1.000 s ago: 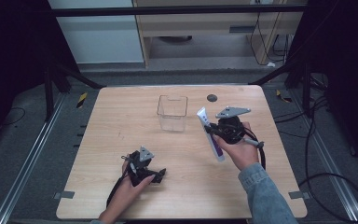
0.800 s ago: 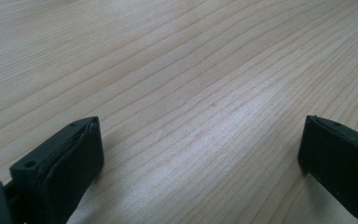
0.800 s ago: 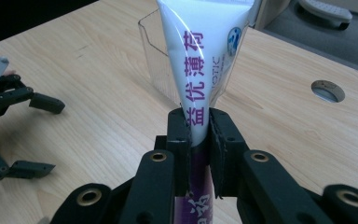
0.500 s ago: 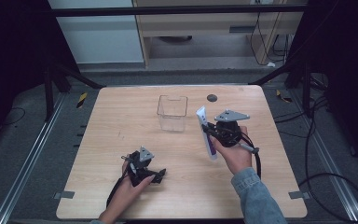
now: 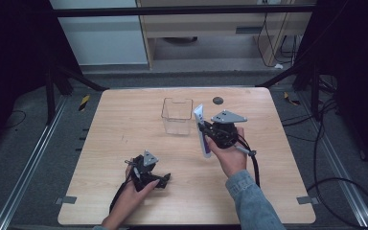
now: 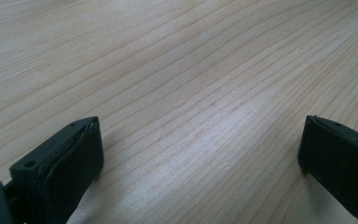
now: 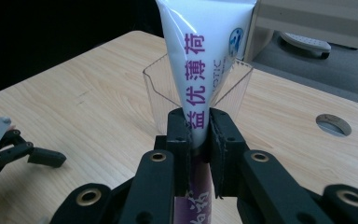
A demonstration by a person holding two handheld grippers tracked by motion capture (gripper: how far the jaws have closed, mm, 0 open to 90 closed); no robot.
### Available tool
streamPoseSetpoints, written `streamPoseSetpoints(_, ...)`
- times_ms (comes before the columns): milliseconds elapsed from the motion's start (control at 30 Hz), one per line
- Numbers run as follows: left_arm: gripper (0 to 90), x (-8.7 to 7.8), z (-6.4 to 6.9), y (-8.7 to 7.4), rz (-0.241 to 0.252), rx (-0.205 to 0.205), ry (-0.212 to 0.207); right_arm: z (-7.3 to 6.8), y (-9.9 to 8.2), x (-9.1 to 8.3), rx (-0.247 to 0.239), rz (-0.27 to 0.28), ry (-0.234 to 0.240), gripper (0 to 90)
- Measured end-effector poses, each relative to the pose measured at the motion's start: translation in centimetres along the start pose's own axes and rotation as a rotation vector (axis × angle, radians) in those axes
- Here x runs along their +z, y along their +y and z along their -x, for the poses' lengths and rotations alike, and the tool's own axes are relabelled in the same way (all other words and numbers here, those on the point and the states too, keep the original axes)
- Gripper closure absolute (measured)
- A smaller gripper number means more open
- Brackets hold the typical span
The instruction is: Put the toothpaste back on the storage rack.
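My right gripper (image 5: 207,133) (image 7: 198,140) is shut on a white and purple tube (image 5: 202,130) (image 7: 200,70) with purple lettering, gripped near its middle, flat crimped end up. It hangs just right of a clear square plastic container (image 5: 177,115) (image 7: 198,91) that stands upright on the wooden table (image 5: 124,124). My left gripper (image 5: 159,180) (image 6: 200,154) rests low on the table near the front left, jaws wide open over bare wood with nothing between them.
A small dark round hole (image 5: 217,100) (image 7: 333,124) sits in the tabletop behind the container. Beyond the table's far edge are a white cabinet (image 5: 100,33) and a wooden shelf unit (image 5: 211,28). Metal rails (image 5: 24,167) run along the table's left side.
My right gripper has carried the tube to the left and slightly forward, closer to the clear container. The left gripper has stayed where it was.
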State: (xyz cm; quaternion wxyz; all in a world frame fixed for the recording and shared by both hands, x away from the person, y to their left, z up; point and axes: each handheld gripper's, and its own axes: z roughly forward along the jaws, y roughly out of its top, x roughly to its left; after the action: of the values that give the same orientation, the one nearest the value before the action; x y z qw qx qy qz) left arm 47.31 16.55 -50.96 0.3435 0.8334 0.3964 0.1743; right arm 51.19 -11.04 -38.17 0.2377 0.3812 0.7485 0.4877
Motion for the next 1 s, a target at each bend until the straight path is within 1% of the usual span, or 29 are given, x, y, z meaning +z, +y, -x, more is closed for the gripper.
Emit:
streamPoseSetpoints(333, 0.0, 0.0, 0.0, 0.0, -0.001, 0.000, 0.000, -2.0, 0.7, 2.0, 0.016, 0.037, 0.004, 79.4)
streamPoseSetpoints(433, 0.0, 0.0, 0.0, 0.0, 0.000, -0.001, 0.000, -2.5, 1.0, 2.5, 0.007, 0.035, 0.009, 79.4)
streamPoseSetpoints(533, 0.0, 0.0, 0.0, 0.0, 0.001, 0.000, -0.001, -2.8, 1.2, 2.9, 0.003, 0.037, 0.003, 79.5)
streamPoseSetpoints(567, 0.0, 0.0, 0.0, 0.0, 0.001, 0.000, -0.002, -3.2, 1.4, 3.3, -0.014, 0.025, 0.002, 79.5)
streamPoseSetpoints(600, 0.0, 0.0, 0.0, 0.0, 0.001, 0.000, -0.002, -3.2, 1.4, 3.3, -0.014, 0.025, 0.002, 79.5)
streamPoseSetpoints(633, 0.0, 0.0, 0.0, 0.0, -0.001, 0.000, 0.000, -3.4, 1.5, 3.4, -0.030, 0.023, 0.000, 79.5)
streamPoseSetpoints(767, 0.0, 0.0, 0.0, 0.0, 0.001, 0.001, -0.002, -4.3, 2.0, 3.7, -0.038, 0.032, 0.008, 79.6)
streamPoseSetpoints(900, 0.0, 0.0, 0.1, 0.0, 0.002, -0.002, -0.001, -4.5, 2.5, 3.9, -0.039, 0.043, 0.019, 79.6)
streamPoseSetpoints(967, 0.0, 0.0, 0.1, 0.0, 0.003, -0.001, 0.000, -4.5, 2.8, 4.0, -0.025, 0.054, 0.027, 79.6)
streamPoseSetpoints(1000, 0.0, 0.1, 0.1, 0.0, 0.003, -0.001, 0.000, -4.5, 2.9, 4.1, -0.027, 0.060, 0.029, 79.7)
